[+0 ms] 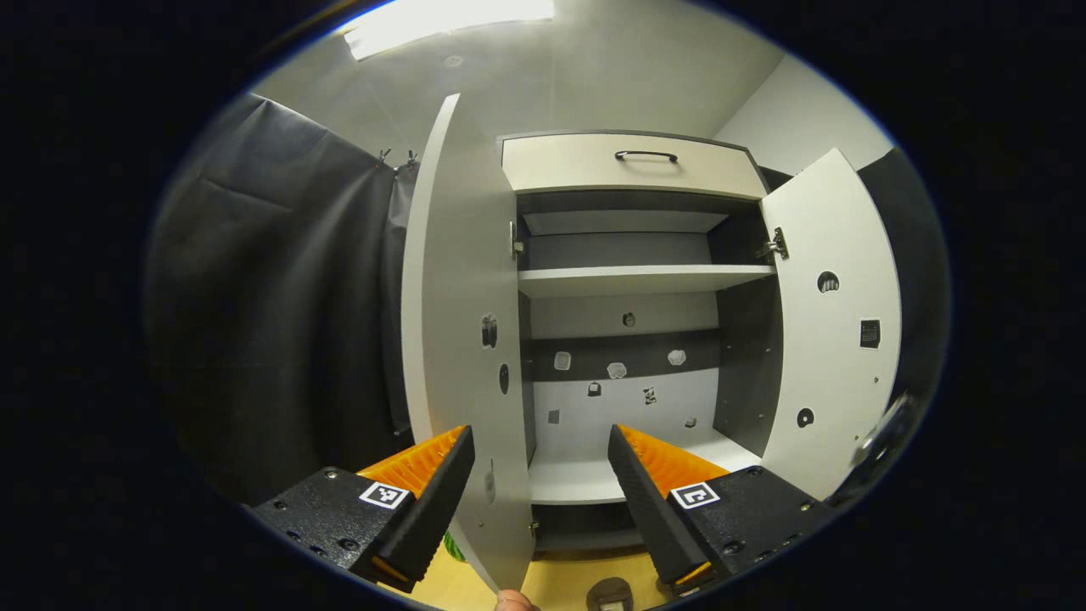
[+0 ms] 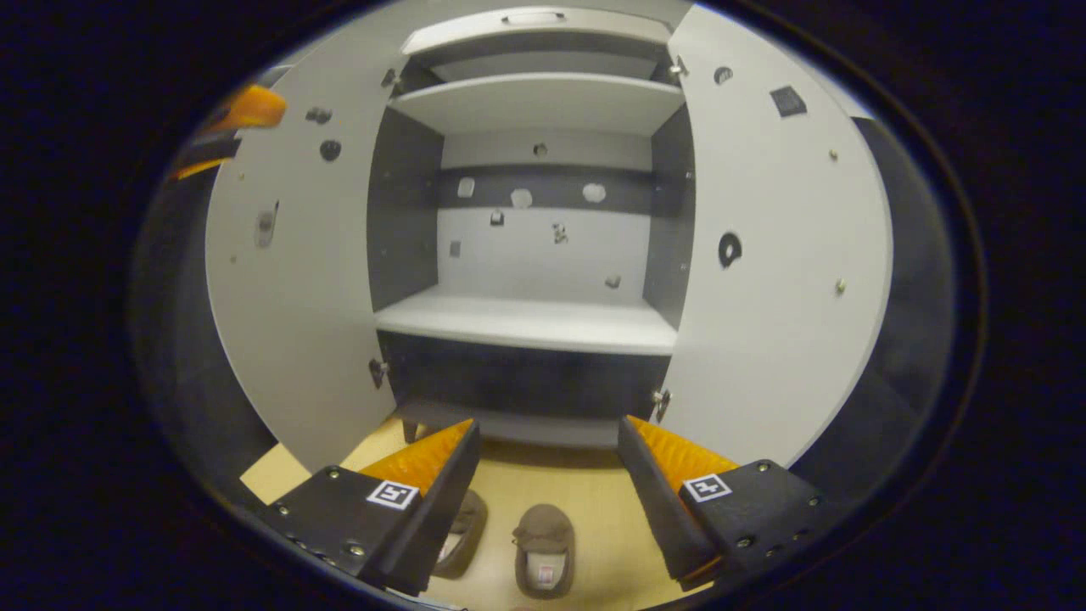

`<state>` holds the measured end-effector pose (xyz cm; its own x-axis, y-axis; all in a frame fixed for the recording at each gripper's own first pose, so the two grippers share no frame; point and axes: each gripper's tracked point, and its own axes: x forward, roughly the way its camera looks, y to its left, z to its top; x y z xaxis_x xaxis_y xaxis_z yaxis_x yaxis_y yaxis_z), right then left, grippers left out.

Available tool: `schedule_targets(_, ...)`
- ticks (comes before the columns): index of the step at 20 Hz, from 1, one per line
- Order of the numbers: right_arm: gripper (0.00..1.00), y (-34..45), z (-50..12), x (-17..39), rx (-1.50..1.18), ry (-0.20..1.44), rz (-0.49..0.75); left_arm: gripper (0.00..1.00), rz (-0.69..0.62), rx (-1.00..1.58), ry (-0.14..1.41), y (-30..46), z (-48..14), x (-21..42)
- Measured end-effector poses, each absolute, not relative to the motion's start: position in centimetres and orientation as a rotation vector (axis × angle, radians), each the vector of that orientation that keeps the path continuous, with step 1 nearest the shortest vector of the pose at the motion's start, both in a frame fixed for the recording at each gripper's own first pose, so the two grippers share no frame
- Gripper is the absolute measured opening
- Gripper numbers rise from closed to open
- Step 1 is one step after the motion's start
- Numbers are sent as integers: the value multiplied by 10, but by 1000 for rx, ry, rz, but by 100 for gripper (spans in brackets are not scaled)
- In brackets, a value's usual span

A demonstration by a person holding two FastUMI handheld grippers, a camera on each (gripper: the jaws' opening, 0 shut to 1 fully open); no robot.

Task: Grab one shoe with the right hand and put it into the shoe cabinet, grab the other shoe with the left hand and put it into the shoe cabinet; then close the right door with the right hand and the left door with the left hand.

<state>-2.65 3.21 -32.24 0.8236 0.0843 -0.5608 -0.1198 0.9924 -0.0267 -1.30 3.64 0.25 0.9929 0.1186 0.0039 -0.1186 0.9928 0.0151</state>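
1. my right gripper (image 2: 547, 462) hangs released and empty above two shoes (image 2: 543, 547) on the floor (image 2: 594, 501), before the open cabinet (image 2: 526, 322).
2. my left gripper (image 1: 539, 475) is released too, at the left door (image 1: 462, 339) edge.
3. risk, as i judge: it catches that edge, or the right pinch takes both shoes.
4. hard to see: the left shoe (image 2: 465, 530) sits half behind a finger.

Staged recording booth: black cloth wall (image 1: 271, 280), pale shoe cabinet (image 1: 632, 161) with stickers, wood floor (image 2: 594, 484).
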Motion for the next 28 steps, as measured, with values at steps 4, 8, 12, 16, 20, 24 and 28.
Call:
schedule_targets(4,90,39,-425,-66,-111,794,169,93,155,24,3,49,2,-17)
schedule_targets(8,83,45,-494,-106,-126,942,222,94,185,35,10,59,0,-23)
schedule_targets(12,69,47,-535,-127,-134,1025,243,95,220,50,18,69,0,-28)
schedule_targets(16,41,46,-567,-131,-170,1075,244,95,248,60,17,77,1,-33)
schedule_targets(20,42,45,-579,-136,-225,1109,262,95,269,52,17,85,3,-35)
schedule_targets(24,11,35,-582,-131,-332,1089,234,95,284,41,16,91,1,-35)
schedule_targets(28,1,34,-586,-127,-303,1083,236,95,293,30,17,94,0,-34)
